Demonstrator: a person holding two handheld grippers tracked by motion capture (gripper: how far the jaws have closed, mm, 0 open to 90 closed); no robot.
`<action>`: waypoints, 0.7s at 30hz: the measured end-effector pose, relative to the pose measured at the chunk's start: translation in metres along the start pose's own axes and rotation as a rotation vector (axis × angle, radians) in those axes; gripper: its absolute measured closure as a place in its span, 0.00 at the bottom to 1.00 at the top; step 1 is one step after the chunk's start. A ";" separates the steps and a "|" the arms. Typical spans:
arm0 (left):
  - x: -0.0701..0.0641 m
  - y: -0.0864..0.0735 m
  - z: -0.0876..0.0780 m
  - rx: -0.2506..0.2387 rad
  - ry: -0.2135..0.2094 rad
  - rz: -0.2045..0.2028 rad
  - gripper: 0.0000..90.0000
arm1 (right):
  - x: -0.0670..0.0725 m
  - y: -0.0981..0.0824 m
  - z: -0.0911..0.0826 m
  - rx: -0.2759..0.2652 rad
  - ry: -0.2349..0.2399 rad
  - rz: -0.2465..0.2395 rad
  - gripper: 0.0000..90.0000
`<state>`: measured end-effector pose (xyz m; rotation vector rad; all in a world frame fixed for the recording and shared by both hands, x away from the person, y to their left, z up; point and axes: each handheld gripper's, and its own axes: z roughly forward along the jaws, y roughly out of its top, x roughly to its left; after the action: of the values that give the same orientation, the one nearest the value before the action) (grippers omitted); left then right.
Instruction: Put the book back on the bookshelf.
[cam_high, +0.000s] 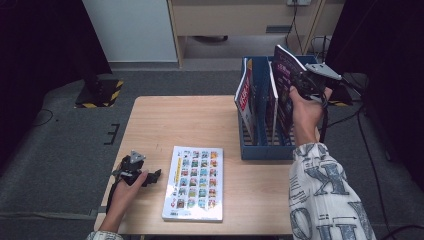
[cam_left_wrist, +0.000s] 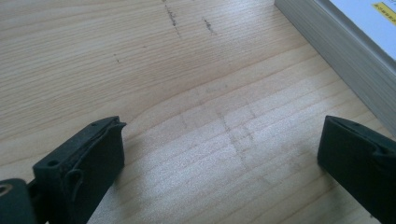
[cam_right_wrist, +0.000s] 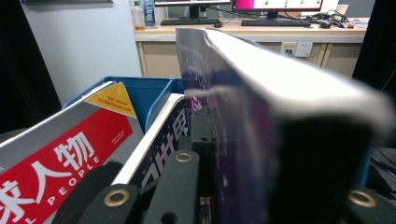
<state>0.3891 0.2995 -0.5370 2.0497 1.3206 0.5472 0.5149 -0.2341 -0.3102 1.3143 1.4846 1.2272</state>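
Purple book (cam_high: 286, 82) is held upright at about 2 o'clock on the desk (cam_high: 200, 125), over the right end of the blue file rack (cam_high: 260, 150), and is pinched between the jaws of the right gripper (cam_high: 306, 82). In the right gripper view the same book (cam_right_wrist: 243, 140) is seen edge-on, its pale page edge running away from the camera, with the black jaws pressed against its covers on both sides. The gripper is carried by the person's right hand (cam_high: 306, 112), whose patterned sleeve (cam_high: 322, 195) comes in from 5 o'clock.

Two more books are already stood in the rack: a red-covered magazine (cam_high: 245, 97) leaning in the left compartment and a dark book with a white edge (cam_high: 272, 100) just beside the purple one. Both are also seen in the right gripper view, the red magazine (cam_right_wrist: 60, 158) at 8 o'clock.

A picture-grid book (cam_high: 195, 182) is laid flat on the desk at 6 o'clock, well apart from the rack. The left gripper (cam_high: 147, 176) is rested on the desk at 8 o'clock, just beside that book's left edge. Its jaws are spread wide, with nothing but bare wood between them, as shown in the left gripper view (cam_left_wrist: 219, 154).
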 end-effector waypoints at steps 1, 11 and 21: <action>0.000 0.000 0.000 0.000 0.000 0.000 0.00 | 0.000 0.000 0.000 0.000 0.000 0.000 0.93; 0.000 0.000 0.000 0.003 -0.002 0.004 0.00 | 0.000 -0.010 0.004 -0.028 -0.011 0.020 0.93; 0.000 0.000 0.000 0.003 -0.003 0.004 0.00 | 0.005 -0.026 0.007 -0.043 -0.016 0.016 0.93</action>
<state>0.3894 0.2992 -0.5369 2.0557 1.3166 0.5434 0.5150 -0.2285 -0.3366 1.3064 1.4313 1.2495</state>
